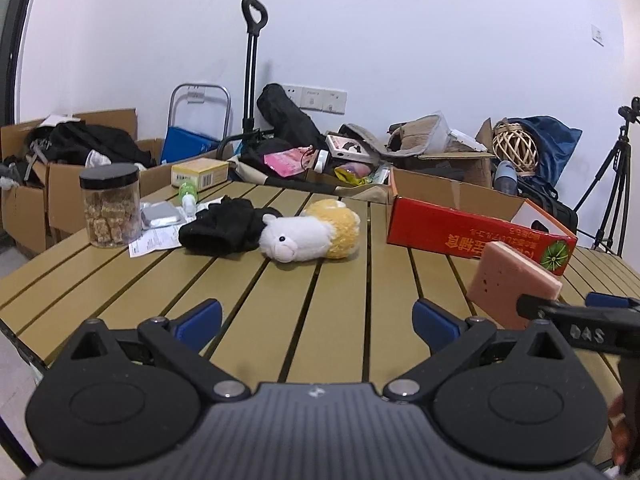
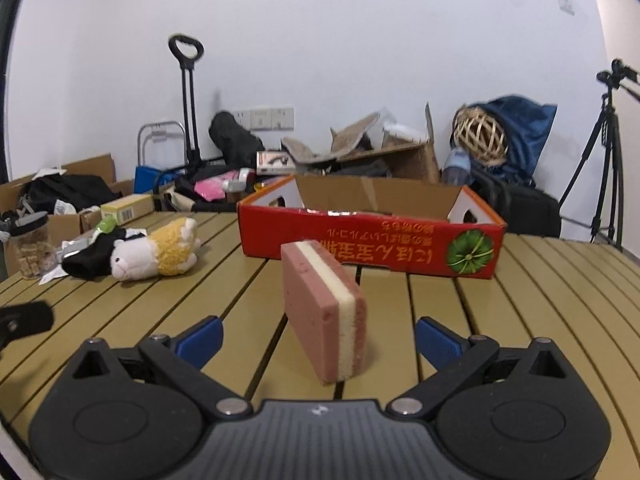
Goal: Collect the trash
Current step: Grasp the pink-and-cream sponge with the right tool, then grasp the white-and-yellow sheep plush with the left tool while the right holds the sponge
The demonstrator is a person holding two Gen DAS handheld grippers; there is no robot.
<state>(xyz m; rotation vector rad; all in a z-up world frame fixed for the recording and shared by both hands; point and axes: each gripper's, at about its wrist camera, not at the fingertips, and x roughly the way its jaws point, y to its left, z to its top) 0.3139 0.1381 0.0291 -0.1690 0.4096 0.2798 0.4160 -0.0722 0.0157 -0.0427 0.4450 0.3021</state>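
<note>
Slatted tan table (image 1: pixel 320 280) runs bare across its near half, clutter kept to the far edge. Left of the red box (image 2: pixel 372 240): cookie jar (image 1: pixel 110 204), black cloth (image 1: pixel 224 226), plush sheep (image 1: pixel 310 232). Left gripper (image 1: pixel 316 320) spread wide over bare slats, holding nothing. Pink sponge (image 2: pixel 326 316) stands on edge in front of the red box, between the right gripper (image 2: pixel 318 338) fingers, jaws wide and not touching it. Left view alone shows "DAS" on the right gripper's finger. Box print upside down, unreadable.
</note>
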